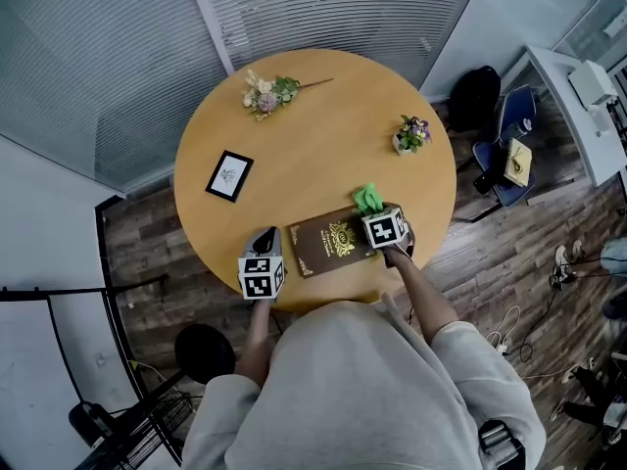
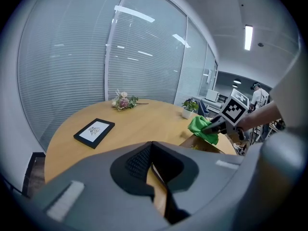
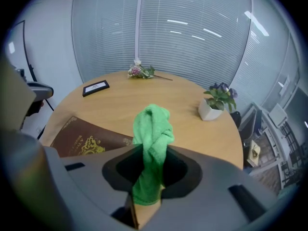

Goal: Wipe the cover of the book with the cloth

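Note:
A dark brown book [image 1: 328, 246] with a gold emblem lies near the front edge of the round wooden table [image 1: 313, 155]. My right gripper [image 1: 374, 211] is shut on a bunched green cloth [image 1: 368, 199] and holds it over the book's right end. In the right gripper view the cloth [image 3: 154, 129] sticks up out of the jaws, with the book [image 3: 86, 141] to the lower left. My left gripper [image 1: 265, 241] hovers just left of the book, its jaws together and nothing in them. The left gripper view shows the cloth [image 2: 202, 128] above the book [image 2: 207, 145].
A black-framed picture [image 1: 229, 175] lies at the table's left. A dried flower bunch [image 1: 266, 93] rests at the far edge. A small potted plant [image 1: 411, 135] stands at the right. A chair with bags [image 1: 500, 155] is beyond the table's right side.

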A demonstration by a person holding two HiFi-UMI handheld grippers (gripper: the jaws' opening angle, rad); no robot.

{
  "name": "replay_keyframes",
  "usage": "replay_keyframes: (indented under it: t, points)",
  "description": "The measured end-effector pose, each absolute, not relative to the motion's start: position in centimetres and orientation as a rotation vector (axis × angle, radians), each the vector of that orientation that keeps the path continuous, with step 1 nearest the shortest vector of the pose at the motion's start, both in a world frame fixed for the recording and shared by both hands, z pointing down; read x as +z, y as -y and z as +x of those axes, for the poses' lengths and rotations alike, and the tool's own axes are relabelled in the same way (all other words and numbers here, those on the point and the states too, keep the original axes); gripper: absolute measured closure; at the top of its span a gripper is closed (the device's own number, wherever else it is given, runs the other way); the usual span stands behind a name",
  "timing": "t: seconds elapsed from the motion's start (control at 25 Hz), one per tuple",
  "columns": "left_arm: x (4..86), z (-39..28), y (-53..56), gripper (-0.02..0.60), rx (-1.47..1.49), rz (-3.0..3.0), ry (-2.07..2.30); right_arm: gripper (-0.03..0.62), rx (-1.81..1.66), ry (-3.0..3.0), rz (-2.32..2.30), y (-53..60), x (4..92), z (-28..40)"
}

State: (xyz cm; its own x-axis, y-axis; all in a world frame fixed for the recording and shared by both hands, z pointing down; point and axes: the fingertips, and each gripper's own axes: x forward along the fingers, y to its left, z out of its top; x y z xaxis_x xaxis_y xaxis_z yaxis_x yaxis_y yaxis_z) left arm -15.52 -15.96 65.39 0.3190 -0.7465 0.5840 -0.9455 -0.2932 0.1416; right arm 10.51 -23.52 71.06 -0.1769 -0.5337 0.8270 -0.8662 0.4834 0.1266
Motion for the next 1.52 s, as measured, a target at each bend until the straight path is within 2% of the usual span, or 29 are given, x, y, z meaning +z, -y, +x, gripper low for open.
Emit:
replay_keyframes:
  t: [0.4,1.0,1.52]
  points:
    - [65.8,-16.5,15.0,0.572,0.572,2.119,1.486,0.496,0.449,1.911,1.205,22.3,67.8,10.0]
    - [66.4,-17.8,14.2,0.572,0.565,2.095,1.496,0.496,0.483,2.139,1.11,18.5,63.3,0.3]
    - [66.5,-20.3,12.6,0.572,0.544,2.026,1.565,0.496,0.499,2.216,0.858,14.2,65.1,-8.4]
